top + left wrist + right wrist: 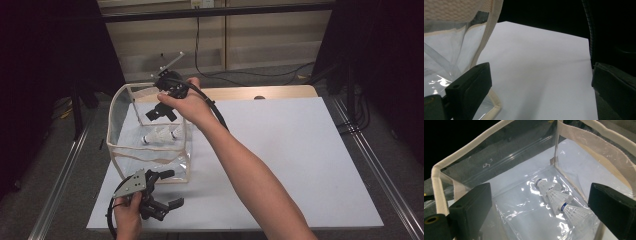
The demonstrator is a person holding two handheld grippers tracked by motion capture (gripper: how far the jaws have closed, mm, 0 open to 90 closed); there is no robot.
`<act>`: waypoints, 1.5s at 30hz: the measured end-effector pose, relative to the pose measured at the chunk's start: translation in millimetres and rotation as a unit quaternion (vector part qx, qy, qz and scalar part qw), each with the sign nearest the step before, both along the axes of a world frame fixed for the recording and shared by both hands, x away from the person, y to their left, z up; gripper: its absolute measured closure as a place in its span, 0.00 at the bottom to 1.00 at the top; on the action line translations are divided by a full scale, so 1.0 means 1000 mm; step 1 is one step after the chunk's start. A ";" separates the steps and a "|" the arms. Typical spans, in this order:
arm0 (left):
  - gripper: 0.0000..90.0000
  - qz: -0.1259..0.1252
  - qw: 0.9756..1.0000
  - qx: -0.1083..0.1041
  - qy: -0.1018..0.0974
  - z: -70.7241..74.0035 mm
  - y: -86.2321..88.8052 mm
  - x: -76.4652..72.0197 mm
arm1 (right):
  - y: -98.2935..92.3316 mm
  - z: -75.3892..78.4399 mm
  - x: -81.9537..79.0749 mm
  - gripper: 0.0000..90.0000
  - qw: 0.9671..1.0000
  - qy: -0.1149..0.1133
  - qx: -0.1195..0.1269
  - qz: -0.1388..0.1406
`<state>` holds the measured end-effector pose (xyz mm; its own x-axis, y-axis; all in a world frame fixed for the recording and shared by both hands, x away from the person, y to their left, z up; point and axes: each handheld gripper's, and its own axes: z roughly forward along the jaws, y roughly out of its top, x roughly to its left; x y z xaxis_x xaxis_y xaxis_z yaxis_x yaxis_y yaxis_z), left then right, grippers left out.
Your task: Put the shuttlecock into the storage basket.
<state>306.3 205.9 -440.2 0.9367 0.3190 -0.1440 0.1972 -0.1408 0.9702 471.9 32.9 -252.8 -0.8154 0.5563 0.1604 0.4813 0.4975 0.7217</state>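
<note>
A clear plastic bag point(145, 151) with cream fabric trim stands open on the white table point(280, 150). Two white shuttlecocks point(157, 136) lie on its floor; in the right gripper view one shuttlecock point(549, 188) lies partly across the other shuttlecock point(574, 212). My right gripper point(161, 111) hangs over the bag's mouth, pointing down into it, open and empty point(540, 195). Down at the table's front left, my left gripper point(172, 189) is open and empty just in front of the bag's lower front edge. The left gripper view has the bag's trim point(491, 30) beside the left jaw and the left gripper point(541, 75) over bare table.
The white table's right half point(310, 165) is bare. A wooden strip point(270, 92) runs along the far edge. Cables point(240, 75) lie on the floor behind. Metal rails point(380, 170) flank the table, with dark curtains on both sides.
</note>
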 end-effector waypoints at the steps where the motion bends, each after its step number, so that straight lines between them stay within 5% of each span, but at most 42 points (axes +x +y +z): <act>1: 0.03 -0.006 1.000 0.003 0.000 0.000 0.001 0.001 | -0.002 0.000 -0.001 0.05 1.000 -0.001 0.001 0.001; 45: 0.03 -0.002 1.000 0.007 -0.005 0.002 0.004 -0.001 | -0.070 0.011 -0.034 0.05 1.000 -0.011 0.019 0.011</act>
<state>305.6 210.3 -437.9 0.9394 0.3167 -0.1312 0.1877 -0.1552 0.9699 437.9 -37.4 -241.5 -0.8308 0.5322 0.1629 0.4542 0.4791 0.7511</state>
